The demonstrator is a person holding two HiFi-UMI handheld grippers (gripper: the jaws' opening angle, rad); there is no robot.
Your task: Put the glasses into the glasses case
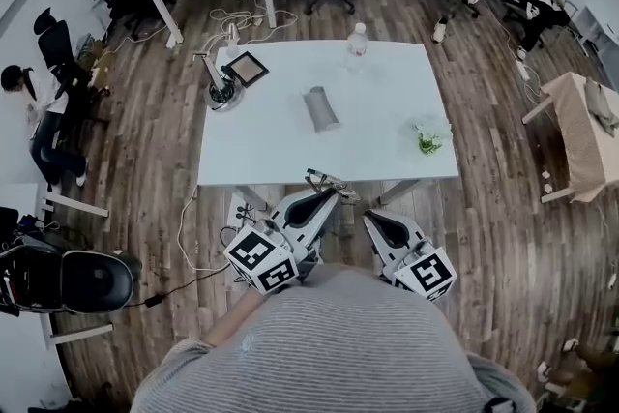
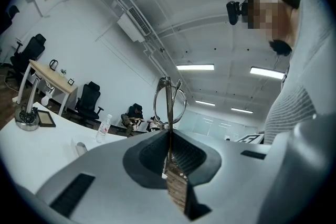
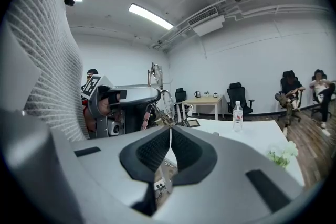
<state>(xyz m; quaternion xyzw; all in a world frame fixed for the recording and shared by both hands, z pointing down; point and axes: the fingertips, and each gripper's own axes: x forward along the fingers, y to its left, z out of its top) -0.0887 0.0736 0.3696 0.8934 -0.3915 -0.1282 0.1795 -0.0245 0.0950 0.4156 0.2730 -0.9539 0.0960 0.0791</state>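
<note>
My left gripper is shut on a pair of thin metal-framed glasses, held just off the near edge of the white table. In the left gripper view the glasses stick up from between the closed jaws. The grey glasses case lies near the table's middle, well beyond both grippers; it also shows small as the case. My right gripper hangs beside the left, shut with nothing in it. From the right gripper view I see the left gripper and the glasses.
A water bottle stands at the table's far edge. A framed tablet and a desk lamp base sit at the far left, a small plant at the right. Seated people and office chairs ring the room.
</note>
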